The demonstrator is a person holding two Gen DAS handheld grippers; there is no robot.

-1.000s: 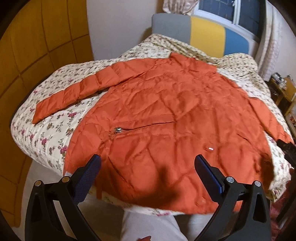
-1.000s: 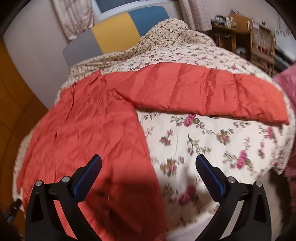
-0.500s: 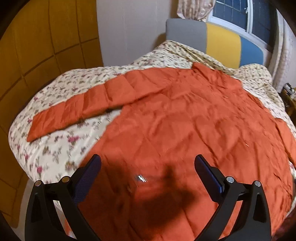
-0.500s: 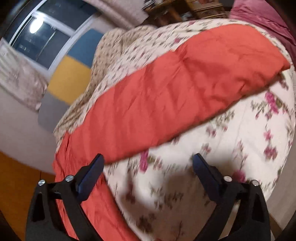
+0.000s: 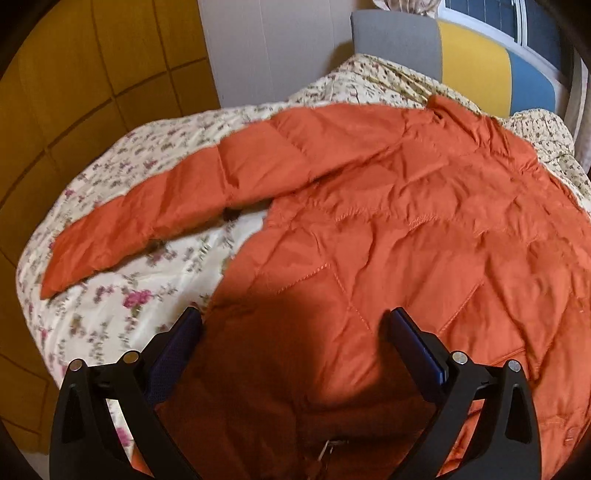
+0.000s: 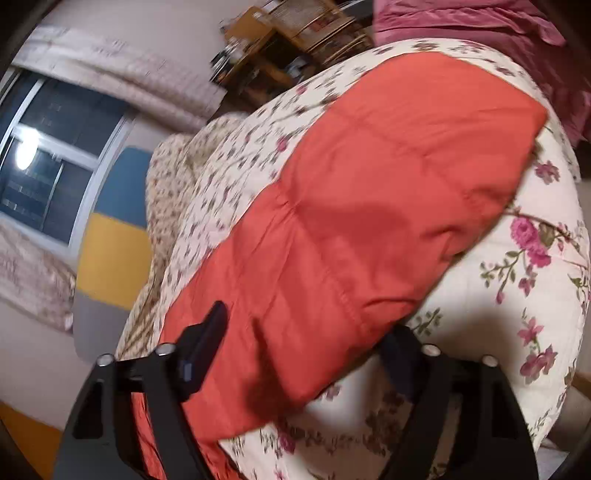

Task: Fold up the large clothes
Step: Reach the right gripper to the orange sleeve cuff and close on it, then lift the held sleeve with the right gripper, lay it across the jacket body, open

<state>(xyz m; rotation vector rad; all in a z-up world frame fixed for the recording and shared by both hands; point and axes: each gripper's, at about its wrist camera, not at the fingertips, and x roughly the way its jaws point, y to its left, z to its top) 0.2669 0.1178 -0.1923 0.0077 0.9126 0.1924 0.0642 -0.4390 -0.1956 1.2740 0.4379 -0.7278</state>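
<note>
An orange puffer jacket (image 5: 388,229) lies spread flat on a floral bedspread (image 5: 122,295). Its left sleeve (image 5: 177,214) stretches out to the left. My left gripper (image 5: 295,317) hovers open over the jacket's body near its left side edge, and nothing sits between its fingers. In the right wrist view the other sleeve (image 6: 369,192) lies across the bedspread (image 6: 517,295). My right gripper (image 6: 303,343) is rolled sideways and straddles this sleeve. Its jaws are closing with the sleeve between them, one finger (image 6: 207,339) at the far edge and the other at the near edge.
A grey, yellow and blue headboard (image 5: 461,55) stands behind the bed. Yellow wall panels (image 5: 74,74) line the left side. In the right wrist view a window (image 6: 48,177), wooden furniture (image 6: 280,48) and a pink cloth (image 6: 480,26) lie beyond the bed.
My left gripper has moved forward and lower over the jacket, toward the left sleeve. My right gripper has rolled, come down onto the right sleeve, and its jaws have narrowed around it.
</note>
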